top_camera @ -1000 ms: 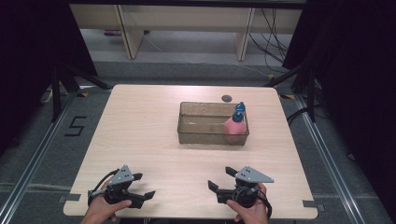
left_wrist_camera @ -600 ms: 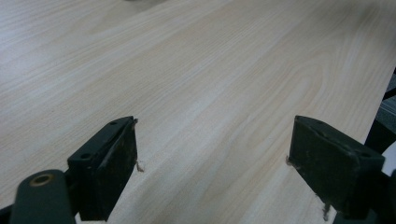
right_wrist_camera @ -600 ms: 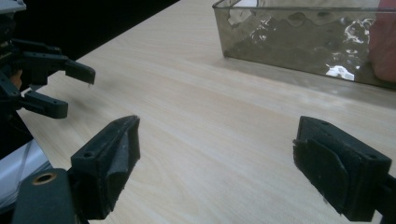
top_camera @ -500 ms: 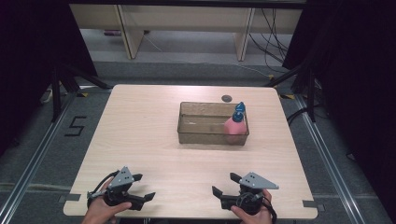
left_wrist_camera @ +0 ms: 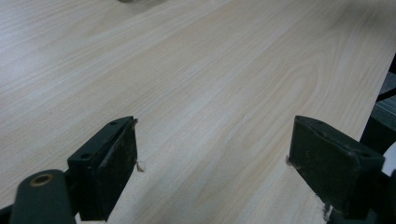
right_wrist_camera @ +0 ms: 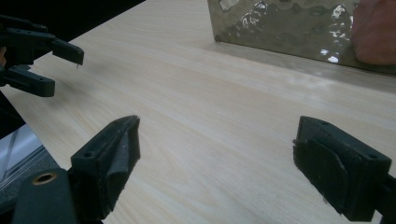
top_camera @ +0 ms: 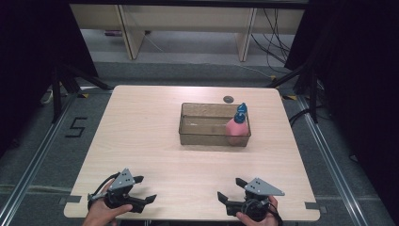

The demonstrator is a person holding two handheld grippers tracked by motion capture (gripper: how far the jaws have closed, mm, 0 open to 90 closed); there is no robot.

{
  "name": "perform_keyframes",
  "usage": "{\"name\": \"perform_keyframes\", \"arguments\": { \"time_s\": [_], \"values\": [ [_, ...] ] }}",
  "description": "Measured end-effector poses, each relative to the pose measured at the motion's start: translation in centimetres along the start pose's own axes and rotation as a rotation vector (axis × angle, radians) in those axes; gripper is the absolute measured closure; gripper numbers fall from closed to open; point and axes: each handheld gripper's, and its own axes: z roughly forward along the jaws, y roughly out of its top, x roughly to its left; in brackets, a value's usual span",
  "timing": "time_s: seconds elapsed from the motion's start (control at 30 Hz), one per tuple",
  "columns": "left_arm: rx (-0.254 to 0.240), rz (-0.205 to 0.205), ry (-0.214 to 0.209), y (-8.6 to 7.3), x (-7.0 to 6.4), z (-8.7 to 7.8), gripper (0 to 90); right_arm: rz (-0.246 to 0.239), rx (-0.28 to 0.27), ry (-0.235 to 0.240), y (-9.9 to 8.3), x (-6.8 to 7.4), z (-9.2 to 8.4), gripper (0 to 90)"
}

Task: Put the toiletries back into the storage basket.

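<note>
Left gripper [top_camera: 145, 189] and right gripper [top_camera: 229, 190] spread wide, empty, low over worktop [top_camera: 141, 127]; pink bottle [top_camera: 236, 128] in clear bin [top_camera: 202, 132] well beyond.

We see the left gripper [left_wrist_camera: 212, 154] with both black jaws spread wide and nothing between them, low over bare pale wood table [left_wrist_camera: 210, 70], whose edge falls off to dark floor at the right.

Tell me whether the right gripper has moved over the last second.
Yes. The right gripper has slid back toward the wooden table's near edge, away from the clear plastic bin.
</note>
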Motion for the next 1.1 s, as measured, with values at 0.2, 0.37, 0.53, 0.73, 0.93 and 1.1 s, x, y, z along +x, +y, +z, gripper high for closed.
{"name": "perform_keyframes", "arguments": {
  "time_s": [0.2,0.37,0.53,0.73,0.93,1.1],
  "values": [
    [0.001,0.0,-0.001,0.0,0.0,0.0,14.8,-0.004,0.011,-0.002,-0.5,0.0,-0.4,15.4],
    [0.0,0.0,-0.003,0.0,0.0,0.0,14.8,0.002,0.026,0.003,-0.8,0.1,-0.6,15.4],
    [-0.008,-0.001,-0.007,0.0,0.1,0.1,14.8,-0.016,0.031,-0.018,-1.1,-0.1,-0.9,15.4],
    [-0.001,0.002,-0.005,0.0,0.0,0.1,14.8,-0.041,0.021,-0.016,-1.3,-0.1,-1.0,15.4],
    [-0.002,0.0,-0.006,0.0,0.0,0.1,14.8,-0.04,0.031,-0.001,-1.5,0.1,-1.2,15.4],
    [-0.002,0.004,-0.001,0.0,0.0,0.0,14.8,-0.06,0.034,-0.011,-1.7,0.2,-1.3,15.4]
  ]
}}
